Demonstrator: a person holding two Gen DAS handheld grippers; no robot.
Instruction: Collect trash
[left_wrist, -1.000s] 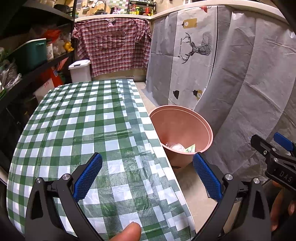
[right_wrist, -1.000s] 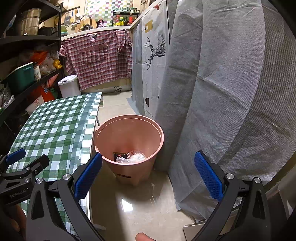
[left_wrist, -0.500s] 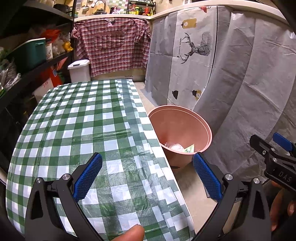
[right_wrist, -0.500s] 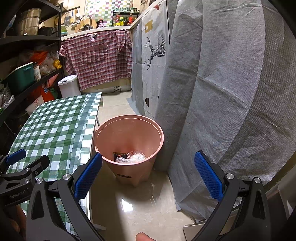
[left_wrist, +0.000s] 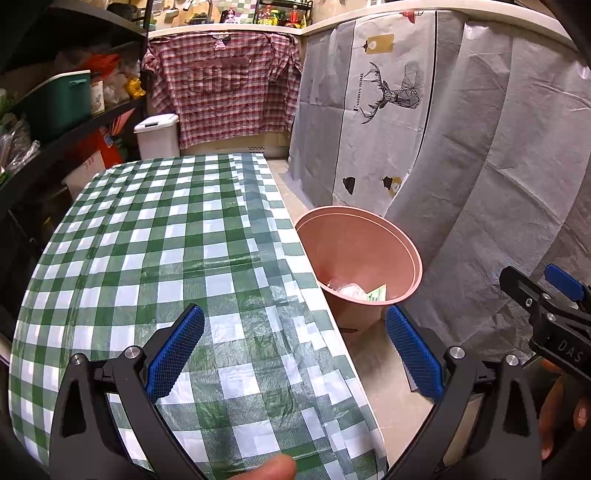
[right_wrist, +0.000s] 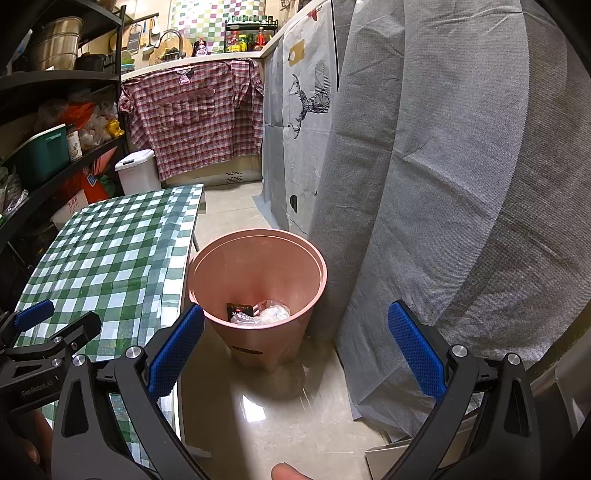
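A pink trash bin stands on the floor beside the table's right edge; it also shows in the right wrist view. Inside lie crumpled clear plastic, a dark wrapper and a green-white paper. My left gripper is open and empty above the near right part of the green checked tablecloth. My right gripper is open and empty, above the floor in front of the bin. No trash shows on the table.
Grey cloth with a deer print hangs close to the right of the bin. Dark shelves with a green box run along the left. A white lidded bin and a hanging plaid shirt stand beyond the table.
Almost nothing: the left wrist view has shifted very slightly; both grippers stay open and empty.
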